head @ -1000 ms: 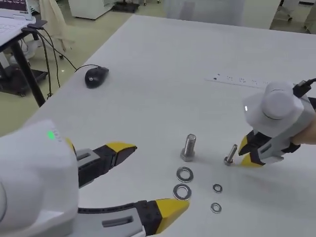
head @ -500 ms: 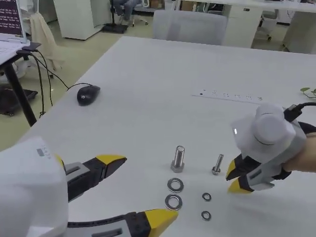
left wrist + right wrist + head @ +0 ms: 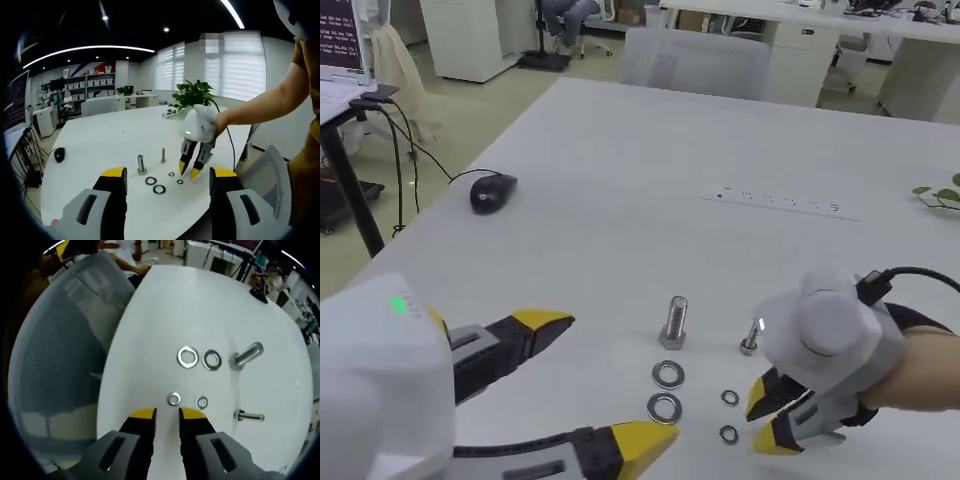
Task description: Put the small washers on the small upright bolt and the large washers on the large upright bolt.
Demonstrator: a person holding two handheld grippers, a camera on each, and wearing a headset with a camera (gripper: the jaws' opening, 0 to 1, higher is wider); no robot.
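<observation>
White tabletop [image 3: 620, 180] spreads under both grippers in the head view, with a black mouse [image 3: 492, 192] at its left edge and a white power strip [image 3: 775, 203] farther back. The large bolt [image 3: 673, 323] stands upright near the middle, and the small bolt [image 3: 751, 338] stands just to its right, partly hidden by the right gripper [image 3: 767, 418]. 2 large washers [image 3: 668, 375] lie flat in front of the large bolt. 2 small washers [image 3: 730, 398] lie right of them, just beside the right gripper's yellow tips. The left gripper [image 3: 590, 385] hovers at lower left, jaws spread wide and empty.

From the left gripper view, both bolts and all 4 washers sit on the table ahead. The right gripper hangs tips-down next to the small washers, a plant [image 3: 192, 95] behind it.

Along the right gripper view, the jaws stand a little apart with nothing between them. The 2 small washers lie just ahead of the tips, the large washers beyond, the bolts to the right and a mesh chair [image 3: 50, 340] on the left.
</observation>
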